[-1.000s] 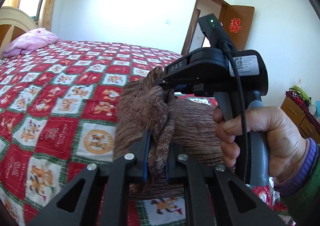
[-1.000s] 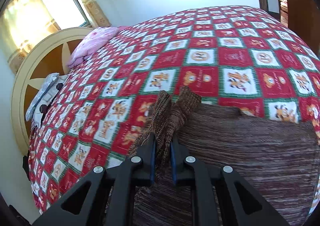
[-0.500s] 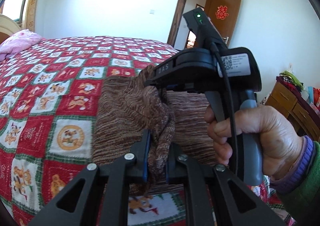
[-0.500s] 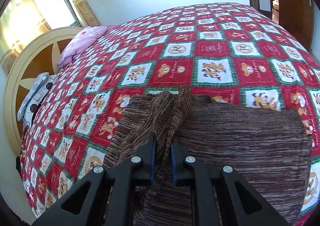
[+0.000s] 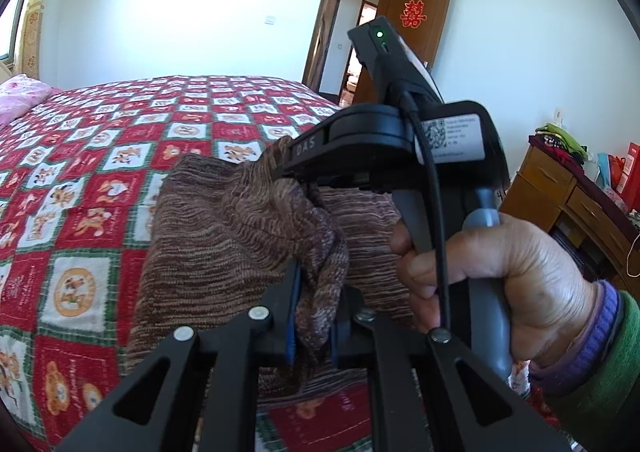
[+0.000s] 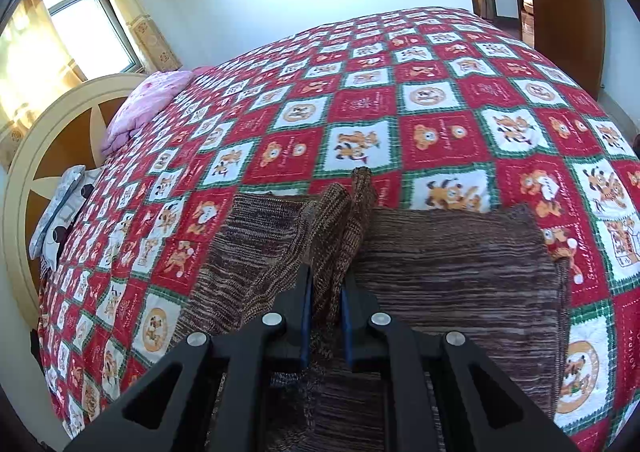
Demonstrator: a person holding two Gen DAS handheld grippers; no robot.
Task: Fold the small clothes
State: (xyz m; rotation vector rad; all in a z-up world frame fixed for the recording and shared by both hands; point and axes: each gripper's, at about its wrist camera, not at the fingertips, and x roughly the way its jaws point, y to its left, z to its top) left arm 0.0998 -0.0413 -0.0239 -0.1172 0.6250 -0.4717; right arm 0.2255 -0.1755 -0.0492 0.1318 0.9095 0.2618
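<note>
A brown striped knit garment (image 5: 224,236) (image 6: 452,260) lies on the red patchwork bedspread (image 5: 104,156) (image 6: 360,108). My left gripper (image 5: 314,316) is shut on a bunched edge of the knit, lifted off the bed. My right gripper (image 6: 326,316) is shut on another bunched fold of the same garment. In the left wrist view the right gripper's body (image 5: 384,144) shows just ahead, held by a hand (image 5: 500,268), its fingertips buried in the knit. Most of the garment spreads flat to the right in the right wrist view.
A pink pillow (image 6: 148,108) and a grey patterned pillow (image 6: 60,208) lie by the cream headboard (image 6: 52,148). An open wooden door (image 5: 404,36) stands past the bed. A wooden dresser (image 5: 568,204) with clutter is at the right.
Both grippers have carried the pinched knit edge sideways across the bed. The folded flap now covers more of the garment, and the view has swung towards the door.
</note>
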